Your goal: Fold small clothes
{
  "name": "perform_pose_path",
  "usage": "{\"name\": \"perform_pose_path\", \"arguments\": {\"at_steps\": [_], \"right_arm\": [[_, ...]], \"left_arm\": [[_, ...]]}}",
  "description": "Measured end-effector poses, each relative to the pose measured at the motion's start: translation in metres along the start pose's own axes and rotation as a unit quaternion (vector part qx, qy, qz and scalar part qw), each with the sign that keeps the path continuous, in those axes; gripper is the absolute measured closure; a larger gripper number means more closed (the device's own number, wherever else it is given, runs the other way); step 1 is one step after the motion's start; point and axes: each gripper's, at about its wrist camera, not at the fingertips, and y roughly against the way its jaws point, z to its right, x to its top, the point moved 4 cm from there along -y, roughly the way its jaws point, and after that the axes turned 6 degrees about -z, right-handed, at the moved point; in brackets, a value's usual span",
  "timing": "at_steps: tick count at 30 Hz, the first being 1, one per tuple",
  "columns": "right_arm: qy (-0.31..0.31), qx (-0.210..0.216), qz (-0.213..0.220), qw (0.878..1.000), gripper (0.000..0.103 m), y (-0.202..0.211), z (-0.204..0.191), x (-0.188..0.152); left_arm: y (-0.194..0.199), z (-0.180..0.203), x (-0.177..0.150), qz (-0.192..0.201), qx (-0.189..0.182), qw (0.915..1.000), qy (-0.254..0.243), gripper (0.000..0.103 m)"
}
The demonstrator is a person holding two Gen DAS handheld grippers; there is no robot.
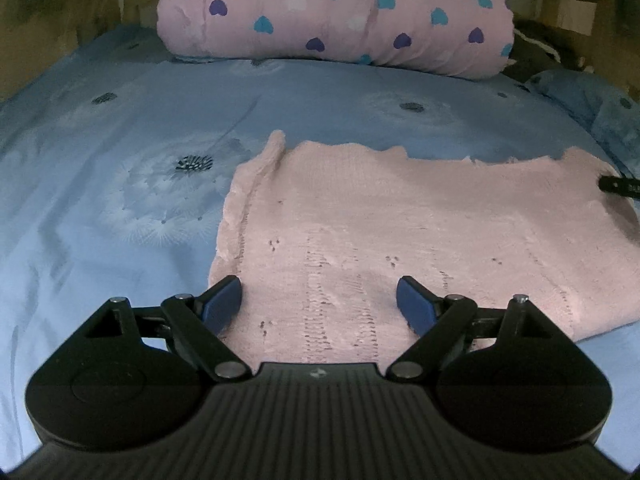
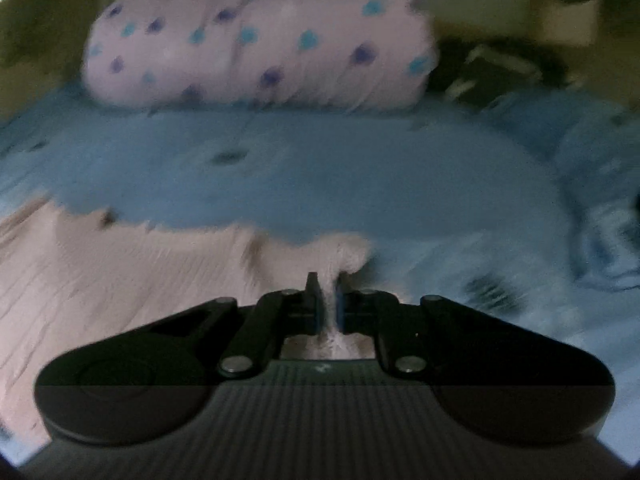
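The right tongs [image 2: 327, 300] pinch the pink knit garment [image 1: 400, 220]; the spread left tongs [image 1: 320, 304] should clamp its near edge before lifting together.

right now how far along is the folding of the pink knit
Done: the pink knit garment lies spread on the blue bedsheet. In hand: the right gripper is shut on its far corner; the left gripper hovers open over the near edge. Left: every fold.

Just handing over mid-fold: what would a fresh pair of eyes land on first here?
The pink knitted garment spread flat on the blue bedsheet, with the open left gripper over its near edge. Next, the right gripper pinching the garment's far right corner. Behind lies a pink heart-print quilt roll.
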Motion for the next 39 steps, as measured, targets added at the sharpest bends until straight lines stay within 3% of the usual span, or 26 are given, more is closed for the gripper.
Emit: {"name": "perform_pose_path", "arguments": {"at_steps": [3,5,8,9,11,14,21,28,35,39], "right_arm": [[-0.026,-0.036,-0.021,0.999,0.093,-0.010,0.017,-0.005],[-0.023,-0.037,-0.048,0.998,0.091,-0.021,0.021,-0.015],[-0.017,-0.033,-0.040,0.999,0.088,-0.018,0.018,-0.021],[-0.022,-0.031,-0.041,0.998,0.085,-0.015,0.018,-0.020],[-0.033,-0.027,-0.044,0.998,0.068,-0.004,0.019,-0.017],[-0.039,-0.029,-0.027,0.998,0.051,0.018,0.020,-0.014],[-0.119,0.002,-0.016,0.993,0.045,0.078,0.025,-0.040],[-0.212,0.010,-0.029,0.977,0.043,0.104,0.022,-0.081],[-0.296,0.053,-0.043,0.953,0.042,0.117,0.005,-0.105],[-0.347,0.083,-0.054,0.933,0.038,0.111,-0.007,-0.114]], "left_arm": [[0.000,-0.002,0.001,-0.003,0.000,1.0000,0.005,0.015],[0.000,-0.003,0.001,-0.005,-0.001,1.0000,0.009,0.015],[0.002,-0.003,0.002,-0.006,-0.001,0.9999,0.012,0.015],[0.003,-0.003,0.002,-0.007,-0.001,0.9999,0.014,0.015],[0.006,-0.003,0.002,-0.007,-0.004,0.9998,0.020,0.015],[0.010,-0.005,0.003,-0.010,-0.006,0.9994,0.031,0.015],[0.018,-0.009,0.001,-0.025,-0.007,0.9984,0.050,0.015],[0.029,-0.013,-0.006,-0.039,-0.009,0.9976,0.057,0.014],[0.034,-0.021,-0.013,-0.048,-0.006,0.9965,0.068,0.013],[0.033,-0.027,-0.015,-0.051,-0.002,0.9956,0.079,0.013]]}}
